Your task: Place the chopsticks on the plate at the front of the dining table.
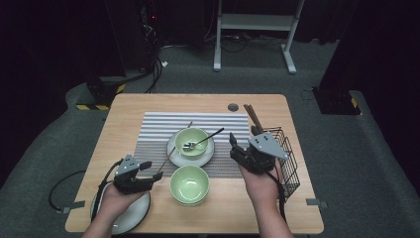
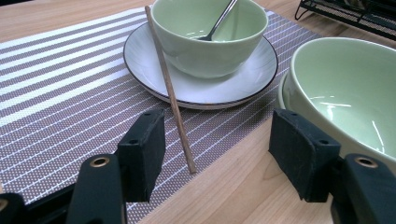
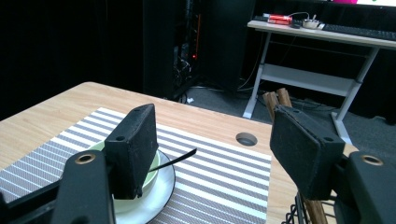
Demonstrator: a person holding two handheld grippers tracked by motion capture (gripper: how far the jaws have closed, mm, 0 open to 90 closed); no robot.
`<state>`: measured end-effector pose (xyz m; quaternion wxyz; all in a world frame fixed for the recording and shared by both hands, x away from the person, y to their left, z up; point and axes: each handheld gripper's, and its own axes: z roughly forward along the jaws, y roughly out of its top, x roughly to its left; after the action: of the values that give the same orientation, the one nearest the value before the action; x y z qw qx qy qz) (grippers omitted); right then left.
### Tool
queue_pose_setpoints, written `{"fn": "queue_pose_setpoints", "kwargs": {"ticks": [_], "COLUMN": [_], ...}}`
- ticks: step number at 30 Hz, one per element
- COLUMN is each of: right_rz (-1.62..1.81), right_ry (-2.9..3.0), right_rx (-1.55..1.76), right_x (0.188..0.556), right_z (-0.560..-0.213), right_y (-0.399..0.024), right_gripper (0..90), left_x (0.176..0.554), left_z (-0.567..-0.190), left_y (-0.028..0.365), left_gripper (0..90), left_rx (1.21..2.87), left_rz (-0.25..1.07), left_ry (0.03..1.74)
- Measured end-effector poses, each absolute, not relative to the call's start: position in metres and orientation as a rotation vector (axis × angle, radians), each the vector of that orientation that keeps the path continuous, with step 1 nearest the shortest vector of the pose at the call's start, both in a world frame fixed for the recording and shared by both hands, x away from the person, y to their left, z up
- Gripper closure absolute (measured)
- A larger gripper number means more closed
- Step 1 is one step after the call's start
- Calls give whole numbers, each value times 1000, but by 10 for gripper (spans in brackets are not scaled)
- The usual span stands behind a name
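Note:
A pale green bowl (image 1: 191,141) holding a metal spoon (image 1: 203,141) sits on a white saucer (image 1: 174,154) on the striped placemat (image 1: 153,131). One wooden chopstick (image 2: 170,88) leans on the saucer's left rim, its near end on the mat. My left gripper (image 1: 150,173) stands open at the front left; in the left gripper view (image 2: 215,140) that chopstick end lies between the jaws, untouched. A second green bowl (image 1: 189,184) stands near the front edge, just right of that gripper. My right gripper (image 1: 242,140) hovers open, right of the saucer, holding nothing.
A black wire basket (image 1: 289,158) at the table's right edge holds upright brown chopsticks (image 1: 252,116). A white plate (image 1: 133,215) lies under the left hand at the front left corner. A round cable hole (image 1: 233,107) sits at the back of the table.

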<state>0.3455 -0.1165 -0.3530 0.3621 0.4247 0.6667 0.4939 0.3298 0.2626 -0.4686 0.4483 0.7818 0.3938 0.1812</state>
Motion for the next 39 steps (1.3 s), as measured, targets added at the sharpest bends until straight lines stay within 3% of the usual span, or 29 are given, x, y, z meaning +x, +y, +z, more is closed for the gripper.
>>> {"fn": "queue_pose_setpoints", "kwargs": {"ticks": [13,39], "right_rz": [1237,1184], "right_ry": [1702,1681], "right_rx": [1111,1166], "right_x": [358,383], "right_z": [-349,-345], "right_y": [-125,-141], "right_gripper": [330,447], "left_x": [335,332], "left_z": [-471,-468], "left_y": [264,258], "left_gripper": [359,363], "left_rx": [1945,1933], "left_rz": [466,448], "left_ry": [988,966]}}
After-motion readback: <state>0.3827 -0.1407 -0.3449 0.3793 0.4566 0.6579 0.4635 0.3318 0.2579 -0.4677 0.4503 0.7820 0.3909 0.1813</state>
